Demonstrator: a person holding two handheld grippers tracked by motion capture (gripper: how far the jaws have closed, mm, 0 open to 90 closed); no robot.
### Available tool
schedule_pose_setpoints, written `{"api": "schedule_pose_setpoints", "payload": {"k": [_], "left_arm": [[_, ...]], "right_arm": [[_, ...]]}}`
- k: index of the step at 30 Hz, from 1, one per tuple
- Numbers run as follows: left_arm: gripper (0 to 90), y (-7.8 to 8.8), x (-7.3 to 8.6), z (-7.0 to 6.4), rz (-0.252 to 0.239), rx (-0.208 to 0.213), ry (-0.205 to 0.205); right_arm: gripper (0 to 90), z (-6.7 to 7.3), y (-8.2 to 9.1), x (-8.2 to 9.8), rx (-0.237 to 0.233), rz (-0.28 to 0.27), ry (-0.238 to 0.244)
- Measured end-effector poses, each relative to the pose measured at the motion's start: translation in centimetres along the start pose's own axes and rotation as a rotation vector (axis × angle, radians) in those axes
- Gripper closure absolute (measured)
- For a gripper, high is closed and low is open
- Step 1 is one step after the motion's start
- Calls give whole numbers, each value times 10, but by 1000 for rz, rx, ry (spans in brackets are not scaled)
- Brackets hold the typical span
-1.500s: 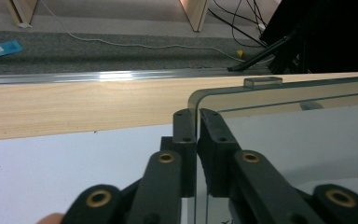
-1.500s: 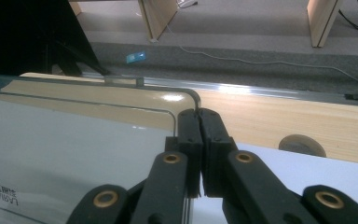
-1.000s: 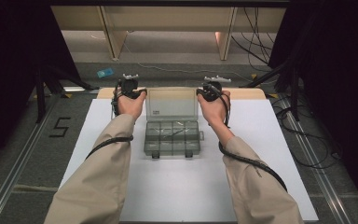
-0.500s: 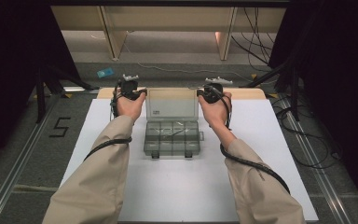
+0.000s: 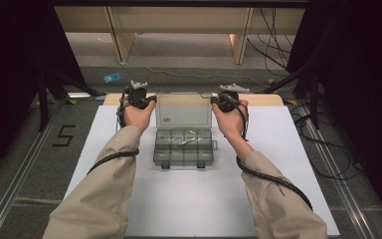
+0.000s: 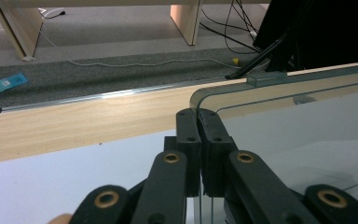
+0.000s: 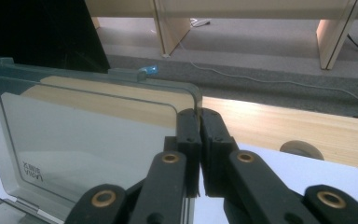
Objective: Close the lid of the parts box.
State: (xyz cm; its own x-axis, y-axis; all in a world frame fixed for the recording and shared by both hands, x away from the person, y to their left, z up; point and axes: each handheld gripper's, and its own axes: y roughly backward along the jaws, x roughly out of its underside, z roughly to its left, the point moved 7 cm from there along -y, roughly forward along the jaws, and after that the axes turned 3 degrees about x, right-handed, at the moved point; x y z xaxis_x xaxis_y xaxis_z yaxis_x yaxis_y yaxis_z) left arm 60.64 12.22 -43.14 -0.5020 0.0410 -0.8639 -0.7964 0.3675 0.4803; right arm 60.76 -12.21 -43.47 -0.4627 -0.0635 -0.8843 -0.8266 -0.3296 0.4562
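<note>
From above, the clear compartment box [image 5: 184, 147] sits mid-bench [image 5: 288, 164], its lid [image 5: 184, 110] standing up at the far side, with the left gripper [image 5: 146, 101] and right gripper [image 5: 218, 101] at the lid's two upper corners. The gripper views add what that hides: each gripper is pinching the lid's thin edge [image 6: 199, 116] [image 7: 196, 112], and the right one shows mirrored lettering [image 7: 31, 171].

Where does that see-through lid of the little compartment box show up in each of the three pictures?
High view: lid stands open at table centre, between both hands.
Left gripper view: lid at right, its corner pinched by the jaws.
Right gripper view: lid at left, corner pinched.
Shared landmark: wooden strip behind it.
</note>
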Motion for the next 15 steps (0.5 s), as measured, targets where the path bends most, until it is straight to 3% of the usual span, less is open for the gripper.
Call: {"api": "schedule_pose_setpoints", "payload": {"k": [15], "left_arm": [[877, 7, 2, -2, -25, 8, -14]], "right_arm": [[882, 2, 8, 2, -8, -25, 23]]}}
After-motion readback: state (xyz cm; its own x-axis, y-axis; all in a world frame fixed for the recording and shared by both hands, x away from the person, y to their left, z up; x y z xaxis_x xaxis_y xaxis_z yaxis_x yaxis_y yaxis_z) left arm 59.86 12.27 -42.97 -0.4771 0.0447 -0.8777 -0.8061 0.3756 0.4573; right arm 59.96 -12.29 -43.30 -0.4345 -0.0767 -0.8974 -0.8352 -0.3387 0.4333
